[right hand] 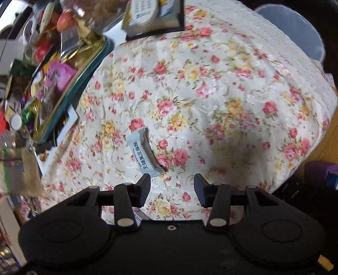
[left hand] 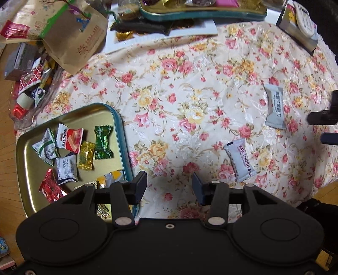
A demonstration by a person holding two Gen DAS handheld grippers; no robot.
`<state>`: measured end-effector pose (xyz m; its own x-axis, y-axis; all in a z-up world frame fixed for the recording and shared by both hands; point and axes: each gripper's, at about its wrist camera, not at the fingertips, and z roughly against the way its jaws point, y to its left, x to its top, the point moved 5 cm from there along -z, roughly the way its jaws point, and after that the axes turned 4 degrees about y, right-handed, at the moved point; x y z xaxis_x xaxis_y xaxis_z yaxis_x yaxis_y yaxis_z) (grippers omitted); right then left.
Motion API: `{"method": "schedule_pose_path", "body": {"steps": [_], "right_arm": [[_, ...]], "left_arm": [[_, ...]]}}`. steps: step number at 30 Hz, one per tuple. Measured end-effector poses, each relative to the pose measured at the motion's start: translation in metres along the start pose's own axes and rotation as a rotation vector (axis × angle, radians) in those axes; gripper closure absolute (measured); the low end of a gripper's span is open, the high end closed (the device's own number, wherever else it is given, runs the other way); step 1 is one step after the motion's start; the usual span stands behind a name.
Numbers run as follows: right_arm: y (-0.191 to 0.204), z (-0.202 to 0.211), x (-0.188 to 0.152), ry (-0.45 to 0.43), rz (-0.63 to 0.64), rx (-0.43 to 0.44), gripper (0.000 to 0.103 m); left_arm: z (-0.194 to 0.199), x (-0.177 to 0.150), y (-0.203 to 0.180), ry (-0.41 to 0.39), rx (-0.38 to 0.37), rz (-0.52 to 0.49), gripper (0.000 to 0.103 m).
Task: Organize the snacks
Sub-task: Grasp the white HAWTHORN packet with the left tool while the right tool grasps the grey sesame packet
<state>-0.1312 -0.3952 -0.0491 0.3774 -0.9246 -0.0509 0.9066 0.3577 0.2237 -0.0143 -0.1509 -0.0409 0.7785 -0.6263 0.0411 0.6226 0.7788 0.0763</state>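
So, left wrist view first: my left hand-held gripper pointed down over the floral cloth on the counter, jaws apart, nothing between them. To its left sat the gold tin tray with the teal rim, holding wrapped candies: a green one, a yellow one, a red-and-white one, a red foil one, plus a couple of white packs. Two snacks lay loose on the cloth to the right of the left hand-held gripper: the white hawthorn strip pack near its right finger, and a grey bar wrapper further up. My right hand-held gripper's dark fingers poked in at the right edge, beside that grey wrapper. A brown paper bag and a second teal tin full of sweets sat at the far edge.

Right wrist view: my right hand-held gripper was released, jaws apart with bare cloth between them. The grey bar wrapper lay tilted on the cloth just ahead of the left finger, its near end close to the fingertip; whether they touched I couldn't tell. The second teal tin showed blurred at the left.
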Motion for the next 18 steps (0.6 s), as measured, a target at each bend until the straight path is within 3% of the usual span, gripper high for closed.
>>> {"method": "schedule_pose_path", "body": {"steps": [5,9,13,18], "right_arm": [[0.027,-0.017,-0.003,-0.093,0.138,-0.105,0.055],[0.037,-0.030,-0.008,-0.116,0.169,-0.149,0.055],[0.048,-0.038,-0.032,-0.078,0.283,-0.164,0.055],[0.066,-0.053,-0.076,-0.001,0.514,-0.146,0.055]], "left_arm": [[0.013,-0.001,-0.005,-0.048,0.005,-0.012,0.049],[0.021,-0.001,-0.004,-0.074,-0.002,-0.004,0.049],[0.028,-0.001,0.008,-0.099,-0.010,0.030,0.049],[0.026,0.000,0.020,-0.089,-0.004,0.071,0.049]]}}
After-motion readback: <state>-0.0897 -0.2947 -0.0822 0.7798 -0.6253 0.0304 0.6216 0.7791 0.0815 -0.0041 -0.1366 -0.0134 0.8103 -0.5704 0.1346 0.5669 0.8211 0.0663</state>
